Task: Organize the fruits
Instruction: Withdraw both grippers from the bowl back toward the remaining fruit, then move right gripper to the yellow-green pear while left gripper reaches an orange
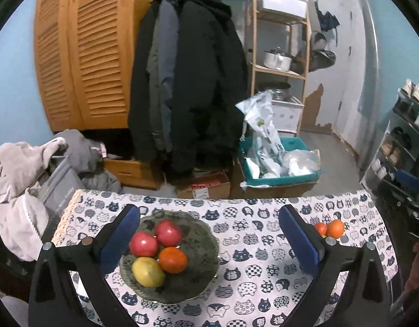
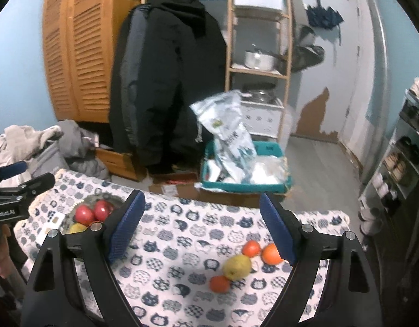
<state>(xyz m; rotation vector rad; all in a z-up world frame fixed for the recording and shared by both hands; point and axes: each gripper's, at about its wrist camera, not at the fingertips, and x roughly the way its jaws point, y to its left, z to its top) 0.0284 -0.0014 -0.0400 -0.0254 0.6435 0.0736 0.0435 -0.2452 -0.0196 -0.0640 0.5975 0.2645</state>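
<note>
A dark patterned plate (image 1: 198, 272) on the cat-print tablecloth (image 1: 264, 272) holds two red apples (image 1: 143, 244), an orange (image 1: 172, 256) and a yellow lemon (image 1: 148, 271). My left gripper (image 1: 209, 241) hovers over the plate's right side, open and empty. To the right, loose on the cloth, lie several fruits: three oranges (image 2: 251, 248) and a yellow-green pear (image 2: 237, 267). My right gripper (image 2: 201, 230) is open and empty above the cloth, the loose fruit low beside its right finger (image 2: 277, 231). The left gripper's body (image 2: 18, 190) shows at the left edge, above the plate (image 2: 95, 197).
Beyond the table's far edge are a cardboard box (image 1: 206, 188), a teal bin (image 1: 280, 179) full of bags, and hanging dark coats (image 1: 187, 81). Grey clothes (image 1: 21, 190) are piled at the left. A shoe rack (image 1: 400, 147) stands at the right.
</note>
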